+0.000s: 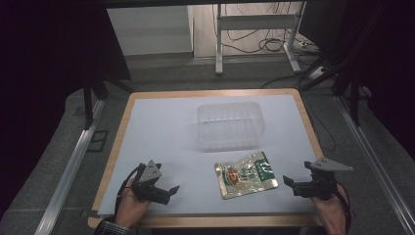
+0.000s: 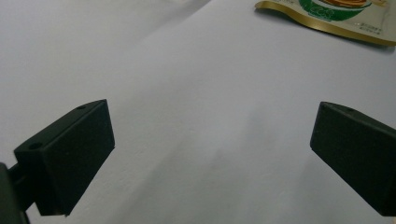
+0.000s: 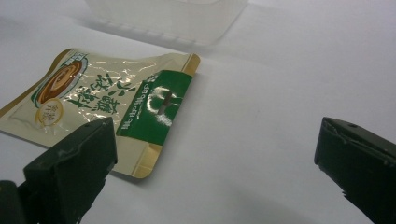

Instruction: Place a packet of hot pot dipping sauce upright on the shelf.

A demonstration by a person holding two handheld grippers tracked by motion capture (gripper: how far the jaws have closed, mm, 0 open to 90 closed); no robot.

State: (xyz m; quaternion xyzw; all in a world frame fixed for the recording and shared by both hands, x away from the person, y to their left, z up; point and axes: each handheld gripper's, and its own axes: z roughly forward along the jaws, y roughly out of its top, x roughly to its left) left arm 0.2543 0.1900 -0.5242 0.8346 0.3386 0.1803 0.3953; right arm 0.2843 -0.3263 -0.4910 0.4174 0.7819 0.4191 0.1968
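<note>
Right claw [image 1: 288,181] released, jaws wide and empty, just beside the green-topped edge of the foil food pouch [image 1: 245,174]; left claw [image 1: 169,189] likewise spread over bare tabletop [image 1: 156,132], farther from it. Pouch flat between both, just in front of the clear plastic container [image 1: 230,125]. Probably light, limp and slick: best pinched at the sealed green end, near the right claw
</note>
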